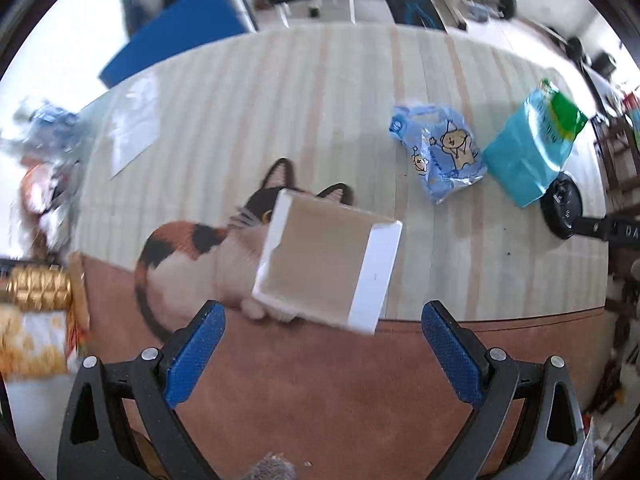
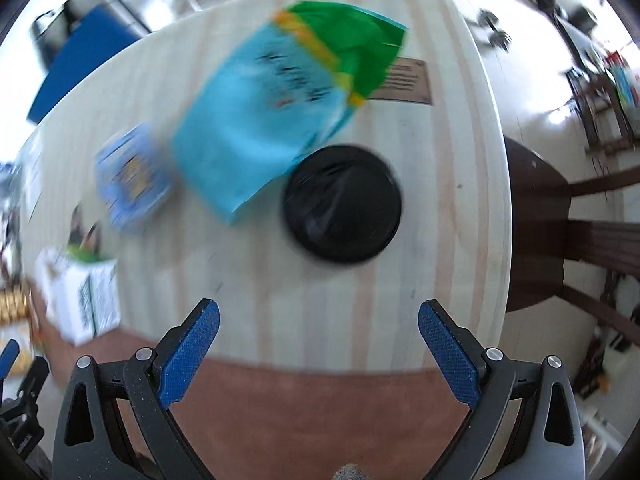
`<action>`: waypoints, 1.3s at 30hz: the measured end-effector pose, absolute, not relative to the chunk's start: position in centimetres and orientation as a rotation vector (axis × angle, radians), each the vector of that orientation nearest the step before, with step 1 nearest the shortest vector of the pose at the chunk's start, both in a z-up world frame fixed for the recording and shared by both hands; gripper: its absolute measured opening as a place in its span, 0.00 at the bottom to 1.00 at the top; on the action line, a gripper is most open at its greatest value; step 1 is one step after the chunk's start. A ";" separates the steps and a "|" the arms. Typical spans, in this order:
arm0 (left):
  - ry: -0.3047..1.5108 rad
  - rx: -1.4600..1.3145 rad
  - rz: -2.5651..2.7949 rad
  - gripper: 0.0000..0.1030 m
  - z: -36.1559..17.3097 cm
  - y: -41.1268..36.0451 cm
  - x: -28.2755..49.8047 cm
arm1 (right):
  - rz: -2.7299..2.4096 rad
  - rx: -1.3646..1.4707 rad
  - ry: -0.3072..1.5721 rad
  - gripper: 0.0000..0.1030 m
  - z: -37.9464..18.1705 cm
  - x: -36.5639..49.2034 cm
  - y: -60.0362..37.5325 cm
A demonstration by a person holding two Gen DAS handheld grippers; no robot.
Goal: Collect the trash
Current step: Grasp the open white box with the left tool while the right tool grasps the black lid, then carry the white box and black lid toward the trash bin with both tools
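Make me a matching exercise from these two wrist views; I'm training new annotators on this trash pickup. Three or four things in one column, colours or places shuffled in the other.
Things:
1. cat
2. round lid
3. snack bag
4. cardboard box

Descriptions:
A. turquoise with a green top
B. black, flat on the table
C. brown face, white edges, straight ahead of the open left gripper
D. white, orange and black, partly hidden behind the box

Pairs: 1-D, 2-B, 3-A, 4-C
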State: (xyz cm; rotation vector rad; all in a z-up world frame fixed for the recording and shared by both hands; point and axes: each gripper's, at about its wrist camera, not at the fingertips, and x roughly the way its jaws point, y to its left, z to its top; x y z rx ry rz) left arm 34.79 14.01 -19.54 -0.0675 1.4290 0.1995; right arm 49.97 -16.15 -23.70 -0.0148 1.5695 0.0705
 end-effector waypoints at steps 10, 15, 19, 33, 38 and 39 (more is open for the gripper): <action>1.598 -0.055 0.129 0.98 -25.7 15.1 39.2 | -0.016 0.060 1.567 0.98 -28.5 54.8 -16.5; 1.579 -0.134 0.119 0.88 -26.7 15.3 39.7 | -0.056 0.035 1.533 0.90 -29.2 54.6 -16.0; 1.544 -0.170 0.121 0.82 -25.9 15.1 38.7 | -0.044 0.037 1.505 0.84 -28.8 53.9 -16.1; 1.391 -0.347 0.390 0.82 -20.1 13.5 24.3 | 0.207 -0.129 1.458 0.83 -24.4 41.8 -10.2; 1.317 -0.423 0.467 0.82 -17.6 14.7 17.7 | 0.339 -0.189 1.435 0.83 -22.2 37.4 -6.2; 1.292 -0.445 0.486 0.82 -16.8 14.7 15.5 | 0.370 -0.205 1.425 0.83 -21.8 35.9 -5.2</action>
